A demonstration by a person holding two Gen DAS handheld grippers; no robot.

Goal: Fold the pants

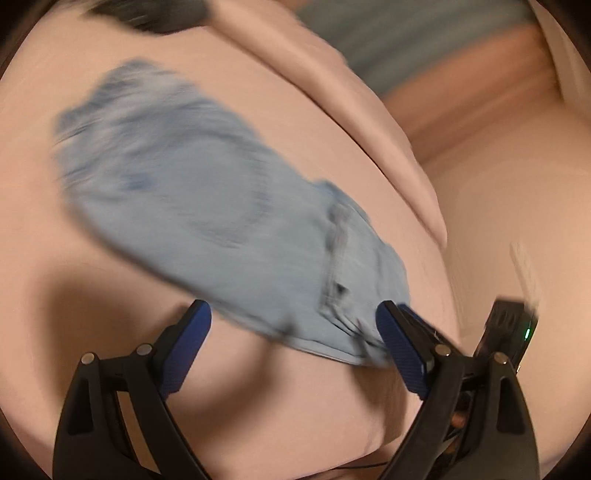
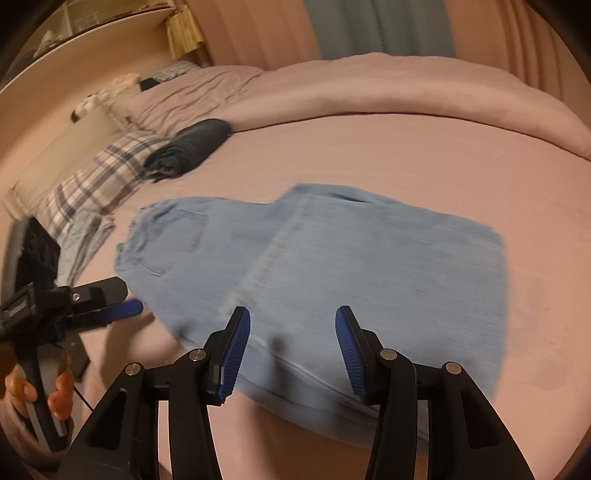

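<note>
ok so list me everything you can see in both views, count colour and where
jeans: one pair, light blue denim, lying partly folded on the middle of the bed
bed sheet: one, pink, covers the bed under the jeans
duvet: one, pink, bunched along the far side of the bed
dark garment: one, navy or black, folded, far left on the bed by the pillow
plaid pillow: one, white with blue-grey checks, at the left edge of the bed
curtain: one, grey-green, behind the bed
left claw: one, black with blue pads, open, at the jeans' near edge
right claw: one, black with blue pads, open, over the jeans' near edge
</note>
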